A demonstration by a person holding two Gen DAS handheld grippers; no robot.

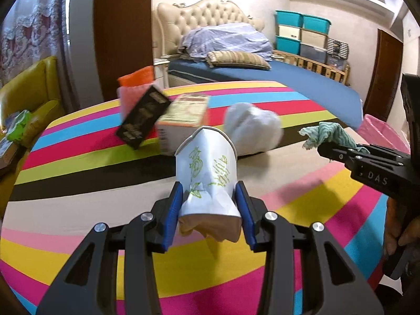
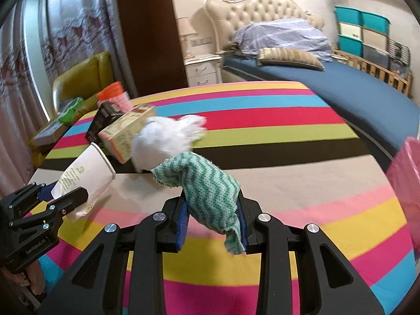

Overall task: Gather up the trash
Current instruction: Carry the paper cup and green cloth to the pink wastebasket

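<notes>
Right in front of you, your left gripper has its blue fingers squeezed tight on a paper cup. The cup is white with green drawings, and its bottom end is squashed flat where you pinch it. Its open end points away from you, above the striped surface.

Your right gripper has its fingers closed on a green and white rag, which droops over them.

So two pieces of trash are picked up but not thrown away yet. A pink bag shows at the right edge, and it may be where they go.

More is left on the surface: a crumpled white bag, a small carton and a black box, all bunched close together behind the cup.
</notes>
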